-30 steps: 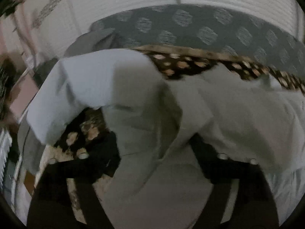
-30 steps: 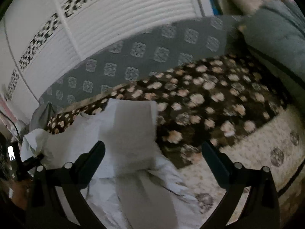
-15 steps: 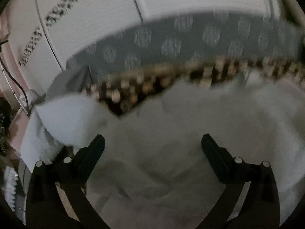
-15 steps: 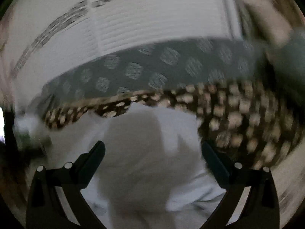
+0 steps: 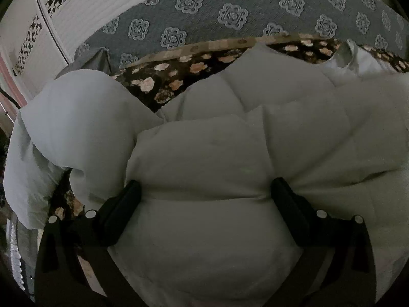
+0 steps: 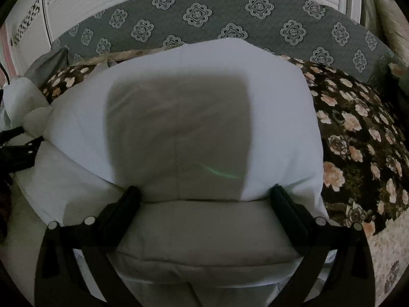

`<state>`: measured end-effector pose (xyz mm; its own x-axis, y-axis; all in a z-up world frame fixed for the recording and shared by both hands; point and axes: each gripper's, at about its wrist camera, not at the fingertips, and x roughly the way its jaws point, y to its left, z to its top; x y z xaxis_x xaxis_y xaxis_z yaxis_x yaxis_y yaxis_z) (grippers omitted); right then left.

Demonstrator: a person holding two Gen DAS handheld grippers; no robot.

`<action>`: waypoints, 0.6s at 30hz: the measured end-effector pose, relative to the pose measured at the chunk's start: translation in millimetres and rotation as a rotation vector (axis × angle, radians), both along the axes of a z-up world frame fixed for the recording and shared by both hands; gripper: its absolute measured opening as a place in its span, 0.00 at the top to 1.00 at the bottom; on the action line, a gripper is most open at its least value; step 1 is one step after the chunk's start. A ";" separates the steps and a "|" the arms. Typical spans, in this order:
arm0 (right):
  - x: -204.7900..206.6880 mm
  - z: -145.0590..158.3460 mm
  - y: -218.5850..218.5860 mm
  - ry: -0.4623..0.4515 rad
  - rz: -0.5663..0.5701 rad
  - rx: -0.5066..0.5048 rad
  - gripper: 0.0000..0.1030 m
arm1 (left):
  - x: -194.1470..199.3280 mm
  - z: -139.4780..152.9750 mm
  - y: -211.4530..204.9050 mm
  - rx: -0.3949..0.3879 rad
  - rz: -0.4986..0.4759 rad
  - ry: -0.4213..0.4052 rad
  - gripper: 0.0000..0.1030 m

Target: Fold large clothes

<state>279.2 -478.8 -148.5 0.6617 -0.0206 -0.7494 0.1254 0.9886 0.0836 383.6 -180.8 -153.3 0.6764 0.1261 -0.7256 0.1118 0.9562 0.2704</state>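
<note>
**Both grippers wide over the pale garment**

Left wrist view: the left gripper has its fingers spread wide, clamping nothing. The garment lies straight ahead and under them, bulging up between the two tips and running off to the right along the spread. A loose flap hangs out to the left, beyond the left finger. The collar shows far right at the back, so the long axis seems to run across this view rather than away from it.

Right wrist view: the right gripper is also wide apart, with a folded edge of the garment lying between the fingers but not pinched. The cloth sits square ahead, its layers stacked toward the headboard. The left gripper shows at the left edge, beside the loose flap, so the left arm looks nearer to that unfolded part.
</note>
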 end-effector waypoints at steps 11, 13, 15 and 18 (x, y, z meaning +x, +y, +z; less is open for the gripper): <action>-3.9 -2.0 -3.4 -0.042 -0.022 0.007 0.01 | -13.6 55.9 151.8 -0.010 0.234 -0.147 0.03; -4.2 -2.1 -3.1 -0.043 -0.023 0.003 0.01 | -11.8 54.3 202.7 -0.062 0.383 -0.134 0.03; -4.5 -2.2 -3.1 -0.043 -0.023 0.003 0.01 | -14.1 47.9 249.9 -0.109 0.511 -0.111 0.03; -4.6 -2.3 -3.1 -0.043 -0.022 0.002 0.01 | -33.0 42.3 306.7 -0.113 0.641 -0.136 0.03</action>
<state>274.6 -482.0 -150.9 0.6929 -0.0343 -0.7202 0.1434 0.9855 0.0912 350.6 125.9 -110.9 0.5791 0.4626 -0.6713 -0.5169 0.8451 0.1364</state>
